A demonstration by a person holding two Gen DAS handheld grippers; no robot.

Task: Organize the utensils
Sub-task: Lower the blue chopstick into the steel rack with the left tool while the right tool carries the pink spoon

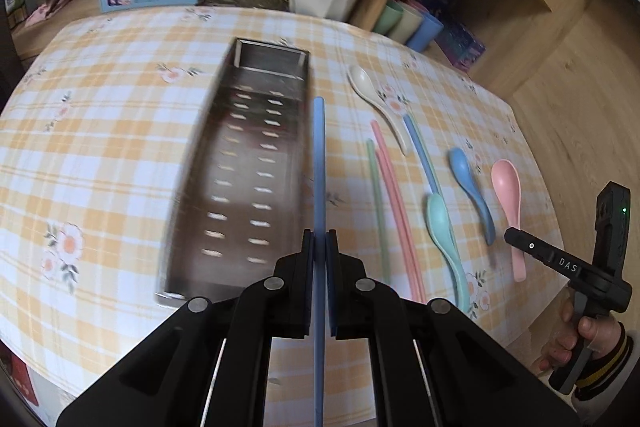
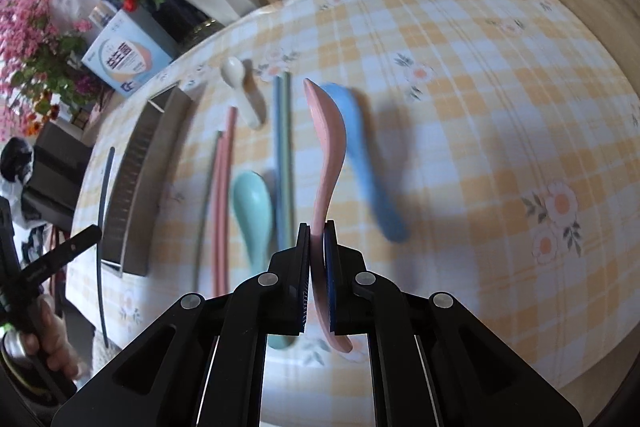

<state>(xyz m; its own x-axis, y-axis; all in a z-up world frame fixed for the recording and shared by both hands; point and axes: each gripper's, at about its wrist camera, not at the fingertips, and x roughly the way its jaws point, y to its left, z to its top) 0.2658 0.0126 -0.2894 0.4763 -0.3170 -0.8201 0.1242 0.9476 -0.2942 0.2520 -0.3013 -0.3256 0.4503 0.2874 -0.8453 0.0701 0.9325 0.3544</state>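
Clamping a blue chopstick [image 1: 319,163] mid-shaft, the left gripper [image 1: 319,239] hovers beside the steel tray [image 1: 240,163], while the right gripper [image 2: 317,231] pinches the light, stiff, slippery-looking pink spoon [image 2: 326,147] by its handle.

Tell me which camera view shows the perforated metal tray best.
The left wrist view. There the perforated metal tray lies nearly centred, its slotted bottom and far end wall visible, though blurred. The right wrist view shows the tray only at the left edge, seen obliquely from the side, mostly its long wall, with the bottom hidden.
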